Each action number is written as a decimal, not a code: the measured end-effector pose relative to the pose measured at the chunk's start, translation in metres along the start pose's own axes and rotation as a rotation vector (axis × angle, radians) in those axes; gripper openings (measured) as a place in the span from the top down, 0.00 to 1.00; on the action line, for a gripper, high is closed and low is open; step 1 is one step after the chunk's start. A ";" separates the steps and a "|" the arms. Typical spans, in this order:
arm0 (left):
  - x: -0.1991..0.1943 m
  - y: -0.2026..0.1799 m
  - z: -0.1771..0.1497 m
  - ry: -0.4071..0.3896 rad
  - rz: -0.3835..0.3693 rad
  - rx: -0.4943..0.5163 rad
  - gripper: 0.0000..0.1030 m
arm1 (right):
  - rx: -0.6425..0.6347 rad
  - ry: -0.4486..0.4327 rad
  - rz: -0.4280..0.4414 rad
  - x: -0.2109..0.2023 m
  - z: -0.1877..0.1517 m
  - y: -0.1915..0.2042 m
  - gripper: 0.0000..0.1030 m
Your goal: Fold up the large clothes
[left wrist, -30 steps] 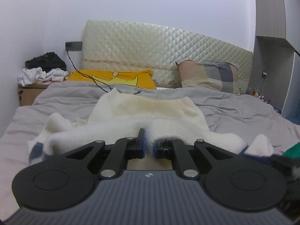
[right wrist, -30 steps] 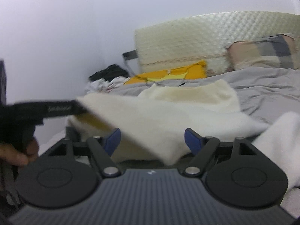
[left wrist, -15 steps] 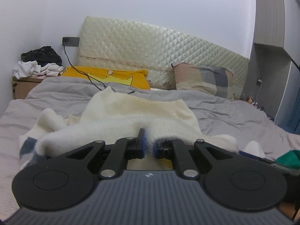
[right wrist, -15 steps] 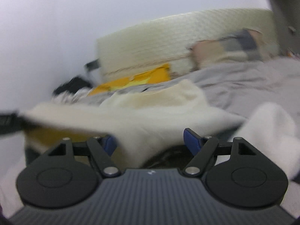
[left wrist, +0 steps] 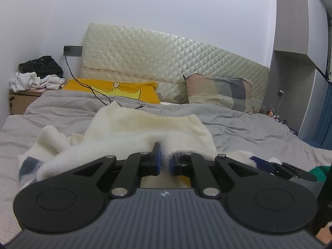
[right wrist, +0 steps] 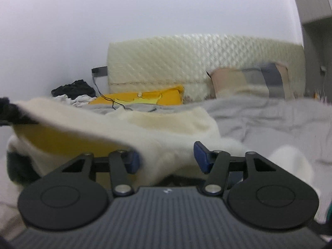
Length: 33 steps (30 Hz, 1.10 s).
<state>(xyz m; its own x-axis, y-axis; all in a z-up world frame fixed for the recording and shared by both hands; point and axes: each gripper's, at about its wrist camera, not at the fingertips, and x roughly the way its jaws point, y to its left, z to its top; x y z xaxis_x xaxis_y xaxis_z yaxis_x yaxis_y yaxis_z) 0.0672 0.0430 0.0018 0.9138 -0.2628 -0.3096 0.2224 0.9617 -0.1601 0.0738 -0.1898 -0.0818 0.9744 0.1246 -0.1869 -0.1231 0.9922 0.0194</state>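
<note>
A fluffy cream sweater (left wrist: 145,128) lies on the grey bed cover (left wrist: 249,128), with a sleeve bunched at the left. My left gripper (left wrist: 164,161) is shut on the sweater's near edge and holds it slightly lifted. In the right wrist view that lifted edge stretches from the far left across the sweater (right wrist: 166,128). My right gripper (right wrist: 166,157) is further right along the same edge. Its jaws are closing with a fold of fabric between them, and the blue pads (right wrist: 200,155) still stand apart.
A yellow pillow (left wrist: 124,89) and a plaid pillow (left wrist: 220,91) lean on the quilted headboard (left wrist: 166,58). A black cable (left wrist: 93,91) runs onto the bed. Clothes are piled on a bedside box (left wrist: 37,76). A green cloth (left wrist: 319,172) lies at the right.
The right gripper's jaws have narrowed around the sweater's edge, and its view has swung and settled lower. The left gripper keeps its grip in the same place.
</note>
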 end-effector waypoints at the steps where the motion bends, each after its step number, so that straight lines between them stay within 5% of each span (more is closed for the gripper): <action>1: 0.000 -0.001 -0.001 0.004 0.000 0.006 0.90 | -0.021 0.011 0.000 0.003 -0.002 0.001 0.54; 5: 0.002 -0.008 -0.005 0.029 0.006 0.043 0.89 | -0.064 0.042 0.003 0.008 -0.004 0.002 0.79; 8: 0.007 -0.014 -0.011 0.046 0.042 0.076 0.86 | -0.041 0.017 -0.020 0.006 0.004 -0.002 0.84; 10: 0.014 -0.020 -0.018 0.071 0.084 0.110 0.76 | 0.007 -0.003 -0.038 0.001 0.010 -0.009 0.85; 12: 0.025 -0.025 -0.027 0.110 0.138 0.151 0.54 | 0.047 -0.019 -0.055 -0.003 0.014 -0.017 0.86; 14: 0.035 -0.029 -0.037 0.149 0.179 0.184 0.46 | 0.065 -0.027 -0.078 -0.005 0.016 -0.023 0.87; 23: 0.061 -0.042 -0.061 0.237 0.275 0.304 0.39 | 0.027 -0.027 -0.154 -0.006 0.015 -0.022 0.87; 33: 0.058 -0.007 -0.040 0.148 0.336 0.135 0.47 | -0.009 0.257 -0.142 0.031 -0.028 -0.021 0.83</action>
<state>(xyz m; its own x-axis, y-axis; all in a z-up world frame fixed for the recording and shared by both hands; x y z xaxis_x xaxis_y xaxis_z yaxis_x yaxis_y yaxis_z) 0.1049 0.0179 -0.0523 0.8867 0.0696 -0.4571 -0.0294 0.9951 0.0946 0.1011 -0.2069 -0.1154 0.9028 -0.0216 -0.4295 0.0081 0.9994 -0.0333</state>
